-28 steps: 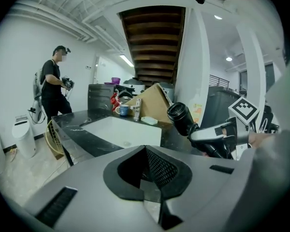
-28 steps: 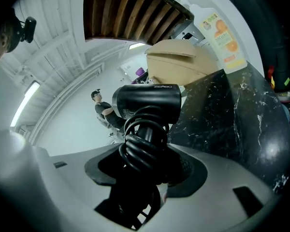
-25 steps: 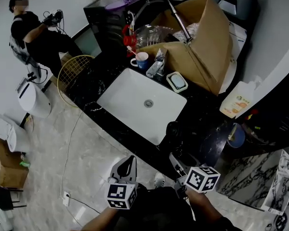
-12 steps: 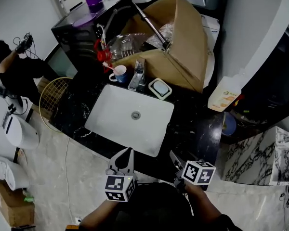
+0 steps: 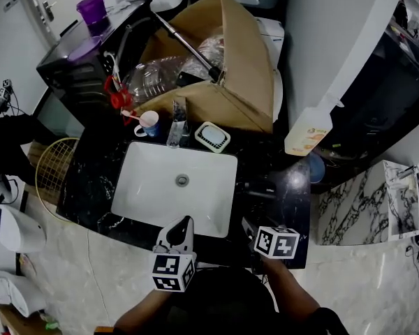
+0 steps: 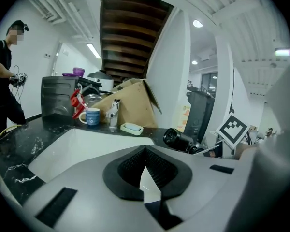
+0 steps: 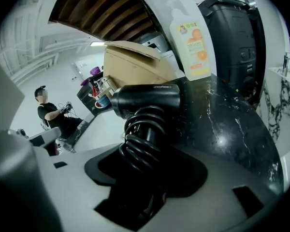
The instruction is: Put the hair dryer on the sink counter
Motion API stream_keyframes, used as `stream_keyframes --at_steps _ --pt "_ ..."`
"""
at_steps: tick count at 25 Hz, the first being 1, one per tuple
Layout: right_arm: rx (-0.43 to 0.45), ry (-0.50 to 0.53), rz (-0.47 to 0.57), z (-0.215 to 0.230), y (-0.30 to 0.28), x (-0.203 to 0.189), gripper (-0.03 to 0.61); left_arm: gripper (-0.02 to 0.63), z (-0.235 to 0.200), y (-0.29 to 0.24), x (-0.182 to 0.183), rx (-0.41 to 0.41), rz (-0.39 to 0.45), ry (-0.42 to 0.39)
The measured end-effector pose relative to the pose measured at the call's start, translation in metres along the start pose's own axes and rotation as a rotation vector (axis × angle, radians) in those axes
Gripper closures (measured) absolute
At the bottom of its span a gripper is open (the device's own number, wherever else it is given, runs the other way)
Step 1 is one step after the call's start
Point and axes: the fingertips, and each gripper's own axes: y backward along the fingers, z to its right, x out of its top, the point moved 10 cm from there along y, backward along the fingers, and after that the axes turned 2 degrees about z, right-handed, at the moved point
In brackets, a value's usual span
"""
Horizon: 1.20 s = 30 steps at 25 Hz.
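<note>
The black hair dryer (image 7: 147, 100) has its cord coiled round the handle, and my right gripper (image 7: 150, 178) is shut on that handle. The barrel points away from me above the black marble sink counter (image 7: 232, 120), to the right of the white basin (image 5: 174, 187). Whether it rests on the stone I cannot tell. From the head view the dryer (image 5: 257, 187) shows as a dark shape ahead of the right gripper (image 5: 250, 226). The left gripper view catches the dryer (image 6: 181, 140) from the side. My left gripper (image 5: 179, 233) is shut and empty at the counter's front edge.
An orange-labelled soap bottle (image 5: 306, 132) stands right of the counter, and an open cardboard box (image 5: 227, 68) fills the back. A faucet (image 5: 176, 128), blue mug (image 5: 149, 123) and soap dish (image 5: 213, 137) line the basin's far rim. A person (image 6: 1, 81) stands at left.
The head view has swung, so the sink and counter now sit more squarely in front of me. Both grippers stay at the counter's front edge, the right one still holding the dryer.
</note>
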Motion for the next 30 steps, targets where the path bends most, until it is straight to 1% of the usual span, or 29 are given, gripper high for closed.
stream_keyframes --at_steps 3,9,19,30 --pt "-0.032 0.007 -0.011 -0.001 -0.006 -0.001 0.321 0.604 -0.003 -0.004 0.001 -0.024 -0.005 -0.001" --pt "-0.071 0.032 -0.021 -0.007 -0.015 0.000 0.321 0.606 -0.009 -0.008 0.000 -0.047 -0.008 0.005" --pt "-0.142 0.106 -0.049 -0.014 -0.022 -0.003 0.318 0.605 -0.016 -0.003 0.001 -0.049 -0.001 0.013" --pt "-0.207 0.183 -0.070 -0.023 -0.027 -0.004 0.308 0.606 -0.018 0.008 0.007 -0.074 0.025 -0.009"
